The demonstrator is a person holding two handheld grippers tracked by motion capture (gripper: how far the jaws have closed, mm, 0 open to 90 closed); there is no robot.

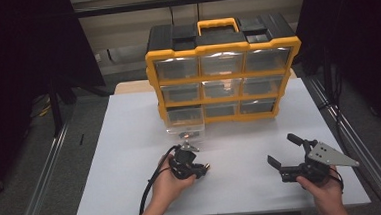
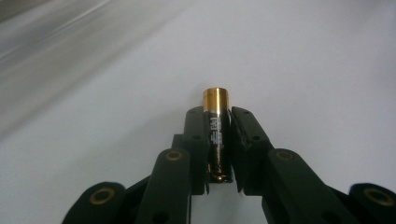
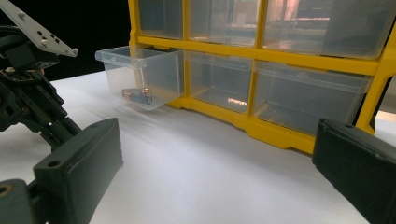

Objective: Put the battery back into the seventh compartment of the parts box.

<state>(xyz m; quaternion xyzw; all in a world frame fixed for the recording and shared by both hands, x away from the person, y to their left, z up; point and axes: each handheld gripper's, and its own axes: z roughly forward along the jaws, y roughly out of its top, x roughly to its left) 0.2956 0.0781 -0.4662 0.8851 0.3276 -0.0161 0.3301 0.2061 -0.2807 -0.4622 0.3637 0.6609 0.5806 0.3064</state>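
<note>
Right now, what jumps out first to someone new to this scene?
The yellow drawer organizer at the back of the white table, its bottom-left clear drawer pulled out with batteries inside. Then the left gripper, shut on a black-and-gold battery. The right gripper waits open at the table's right.

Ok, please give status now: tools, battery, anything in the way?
Left tool shut on battery. Right tool open, empty. Open drawer holds more batteries. Path clear.
</note>
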